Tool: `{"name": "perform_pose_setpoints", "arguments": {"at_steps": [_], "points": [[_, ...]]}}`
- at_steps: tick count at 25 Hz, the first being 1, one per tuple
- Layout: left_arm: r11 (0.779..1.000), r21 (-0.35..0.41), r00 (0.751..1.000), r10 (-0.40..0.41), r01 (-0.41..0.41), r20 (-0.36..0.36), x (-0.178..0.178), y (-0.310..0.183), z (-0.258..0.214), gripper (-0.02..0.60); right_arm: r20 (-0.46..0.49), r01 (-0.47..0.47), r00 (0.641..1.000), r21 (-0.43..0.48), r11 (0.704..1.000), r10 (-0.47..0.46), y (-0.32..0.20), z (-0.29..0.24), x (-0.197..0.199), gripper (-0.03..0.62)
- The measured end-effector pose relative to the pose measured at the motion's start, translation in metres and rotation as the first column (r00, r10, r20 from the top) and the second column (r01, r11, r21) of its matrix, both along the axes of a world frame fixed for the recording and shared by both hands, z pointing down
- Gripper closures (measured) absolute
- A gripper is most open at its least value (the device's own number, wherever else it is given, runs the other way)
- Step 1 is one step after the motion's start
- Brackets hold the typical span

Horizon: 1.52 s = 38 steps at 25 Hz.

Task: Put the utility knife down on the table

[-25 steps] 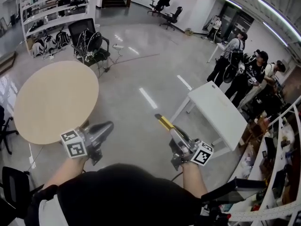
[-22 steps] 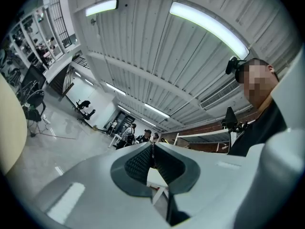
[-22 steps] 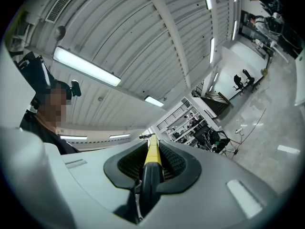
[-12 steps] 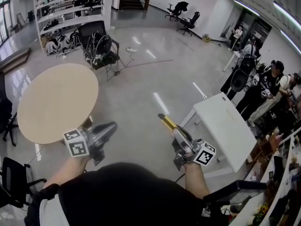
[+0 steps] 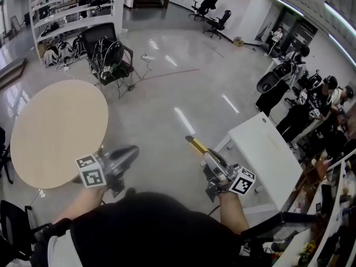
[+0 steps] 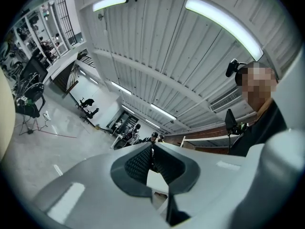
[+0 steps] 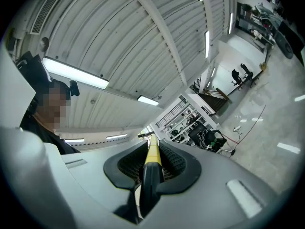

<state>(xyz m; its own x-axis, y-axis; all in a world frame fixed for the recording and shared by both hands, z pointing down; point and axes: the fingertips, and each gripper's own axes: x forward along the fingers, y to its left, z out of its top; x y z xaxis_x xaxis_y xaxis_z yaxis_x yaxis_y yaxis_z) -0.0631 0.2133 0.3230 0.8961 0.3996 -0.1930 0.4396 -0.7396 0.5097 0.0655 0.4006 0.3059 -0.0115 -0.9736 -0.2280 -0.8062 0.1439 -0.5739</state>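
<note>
The utility knife (image 5: 196, 145), yellow toward its tip with a dark handle, sticks out forward from my right gripper (image 5: 207, 157), which is shut on it over the bare floor. In the right gripper view the knife (image 7: 153, 157) runs straight up between the ribbed pads. My left gripper (image 5: 132, 151) hangs level beside the edge of the round wooden table (image 5: 53, 132), its jaws together with nothing in them. In the left gripper view the left gripper (image 6: 152, 152) shows its pads closed. A white rectangular table (image 5: 267, 160) stands just right of the knife.
A black office chair (image 5: 111, 57) and white shelving (image 5: 61, 21) stand beyond the round table. Several people (image 5: 311, 102) are grouped at the right behind the white table. A cluttered bench (image 5: 334, 204) runs along the far right. Shiny grey floor (image 5: 167, 93) lies ahead.
Both grippers travel with the person across the floor, keeping their pose. The white table has come closer to the right gripper, and the round table has slid left in the view.
</note>
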Motion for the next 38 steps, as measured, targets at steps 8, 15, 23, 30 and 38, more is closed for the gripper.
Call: {"name": "perform_pose_setpoints", "arguments": {"at_steps": [8, 15, 23, 30, 38], "points": [[0.997, 0.007, 0.995, 0.076, -0.076, -0.061, 0.077, -0.121, -0.016, 0.569, -0.083, -0.064, 0.995, -0.021, 0.998, 0.062, -0.110, -0.028, 0.056, 0.507], [0.996, 0.005, 0.995, 0.085, -0.085, -0.059, 0.121, -0.218, -0.012, 0.569, -0.079, -0.086, 0.993, -0.016, 0.996, 0.084, -0.204, -0.026, 0.099, 0.507], [1.000, -0.008, 1.000, 0.019, -0.019, -0.019, 0.169, -0.275, 0.002, 0.569, -0.041, -0.052, 0.998, -0.029, 0.998, 0.050, -0.259, -0.014, 0.168, 0.507], [0.995, 0.021, 0.995, -0.095, 0.095, 0.015, 0.233, -0.284, 0.009, 0.569, -0.014, 0.055, 0.998, -0.013, 0.998, -0.056, -0.279, -0.002, 0.253, 0.507], [0.966, 0.043, 0.966, -0.257, 0.256, 0.019, 0.339, -0.277, -0.008, 0.569, -0.016, 0.187, 0.982, 0.006, 0.982, -0.187, -0.296, -0.022, 0.397, 0.507]]}}
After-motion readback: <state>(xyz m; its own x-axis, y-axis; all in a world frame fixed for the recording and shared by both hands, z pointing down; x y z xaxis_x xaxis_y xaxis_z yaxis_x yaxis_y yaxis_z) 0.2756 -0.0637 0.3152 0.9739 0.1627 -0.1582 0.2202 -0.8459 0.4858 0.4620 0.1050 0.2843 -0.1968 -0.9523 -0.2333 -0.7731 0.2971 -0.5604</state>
